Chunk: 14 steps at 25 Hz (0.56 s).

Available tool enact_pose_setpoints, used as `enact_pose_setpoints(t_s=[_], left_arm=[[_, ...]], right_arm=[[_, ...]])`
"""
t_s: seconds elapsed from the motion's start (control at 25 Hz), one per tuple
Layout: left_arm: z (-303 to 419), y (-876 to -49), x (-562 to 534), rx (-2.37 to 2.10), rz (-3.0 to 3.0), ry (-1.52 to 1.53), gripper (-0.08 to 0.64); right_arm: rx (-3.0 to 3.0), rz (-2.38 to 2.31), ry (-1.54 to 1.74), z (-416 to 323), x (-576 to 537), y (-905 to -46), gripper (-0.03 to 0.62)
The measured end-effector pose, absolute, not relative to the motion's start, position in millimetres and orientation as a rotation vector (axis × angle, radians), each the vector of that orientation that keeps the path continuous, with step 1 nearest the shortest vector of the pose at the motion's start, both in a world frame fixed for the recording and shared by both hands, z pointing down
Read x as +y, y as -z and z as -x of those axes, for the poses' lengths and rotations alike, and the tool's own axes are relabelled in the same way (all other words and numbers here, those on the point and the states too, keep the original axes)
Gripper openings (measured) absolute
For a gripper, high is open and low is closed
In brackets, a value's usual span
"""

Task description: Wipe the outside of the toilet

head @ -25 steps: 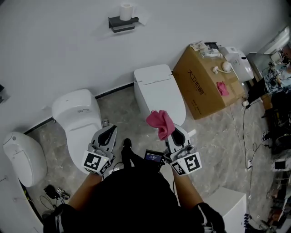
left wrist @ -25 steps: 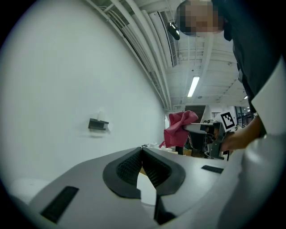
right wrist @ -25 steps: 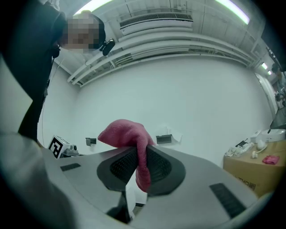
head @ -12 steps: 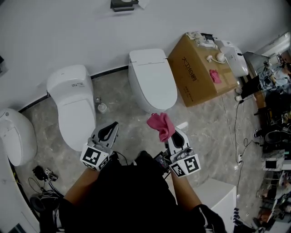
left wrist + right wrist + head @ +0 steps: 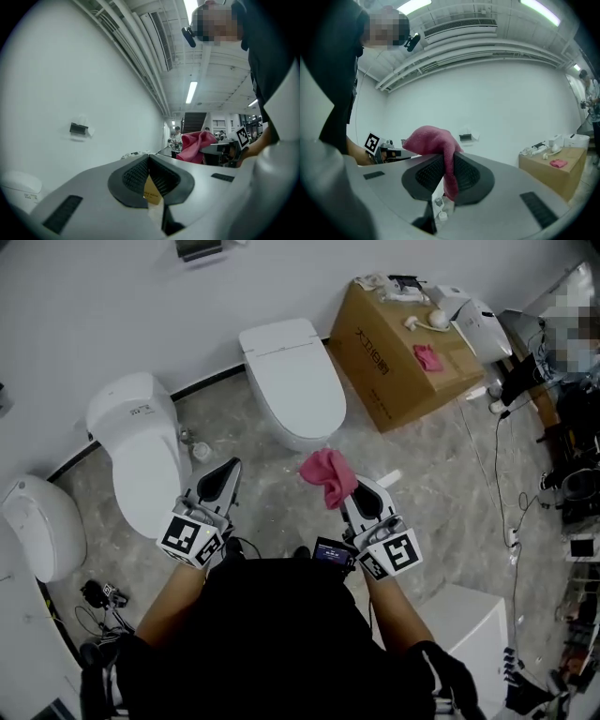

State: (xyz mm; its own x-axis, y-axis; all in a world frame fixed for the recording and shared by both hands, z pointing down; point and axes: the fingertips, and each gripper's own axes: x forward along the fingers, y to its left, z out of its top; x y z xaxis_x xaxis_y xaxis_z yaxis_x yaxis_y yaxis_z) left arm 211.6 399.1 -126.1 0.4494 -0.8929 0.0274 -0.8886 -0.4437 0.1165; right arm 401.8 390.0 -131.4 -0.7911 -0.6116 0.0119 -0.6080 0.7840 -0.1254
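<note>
We hold the pink cloth clamped in our right gripper. The jaws of our left gripper meet, empty, apart from the toilet.

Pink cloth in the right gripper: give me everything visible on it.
The cloth is pink, soft and fuzzy-looking, crumpled into a wad. The right gripper is shut on it: most of it bulges out past the jaw tips, and a narrow fold runs down between the pads. It is held in the air over the floor, short of the middle toilet, and touches only the jaws.
</note>
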Motion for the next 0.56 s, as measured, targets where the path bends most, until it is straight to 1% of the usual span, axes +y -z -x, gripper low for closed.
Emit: enact_pose_setpoints(t_s=[0.12, 0.24, 0.56], left_arm=[[-245.0, 124.1, 402.0, -1.522, -2.621, 0.018, 0.014], [-269.6, 115.0, 406.0, -1.455, -2.622, 0.011, 0.014], [-302.2, 115.7, 411.1, -1.36, -2.681, 0.008, 0.014]], right_arm=[[2.911, 1.053, 0.23, -436.1, 391.0, 122.3, 0.069], [2.868, 1.097, 0.246, -454.9, 393.3, 117.5, 0.069], [2.866, 1.081, 0.17, -463.4, 399.9, 125.5, 0.071]])
